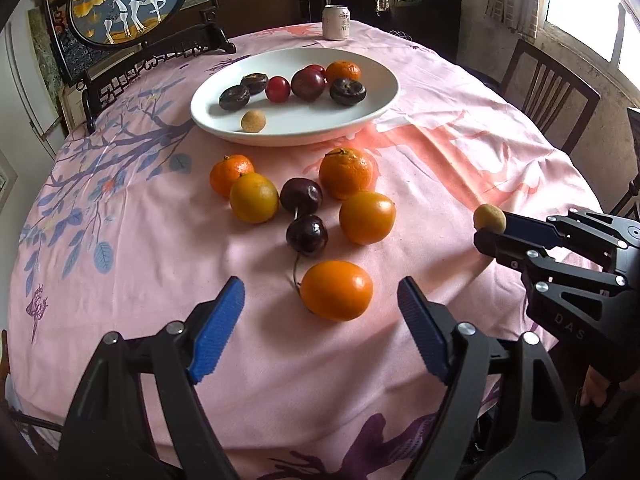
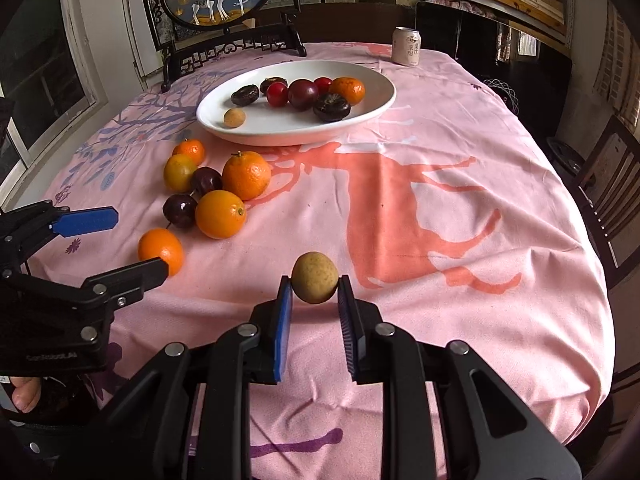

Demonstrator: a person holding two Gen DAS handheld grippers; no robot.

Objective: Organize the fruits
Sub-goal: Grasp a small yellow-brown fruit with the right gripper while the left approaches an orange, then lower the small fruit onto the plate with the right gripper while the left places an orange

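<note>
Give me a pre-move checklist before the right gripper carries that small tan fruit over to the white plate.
1. Grip: the right gripper is shut on the small round tan fruit, pinched at the pad tips only. Ok, but shallow.
2. Fruit clear of the pink tablecloth: it looks lifted, with a shadow below. Ok.
3. Landing space: the white oval plate has bare surface at its front, beside a similar small tan fruit. Ok.
4. Path: the loose pile with the large stemmed orange lies left of the straight line to the plate. Ok.
5. Left gripper: open, empty, low by the nearest smooth orange fruit, off the path. Ok.
</note>
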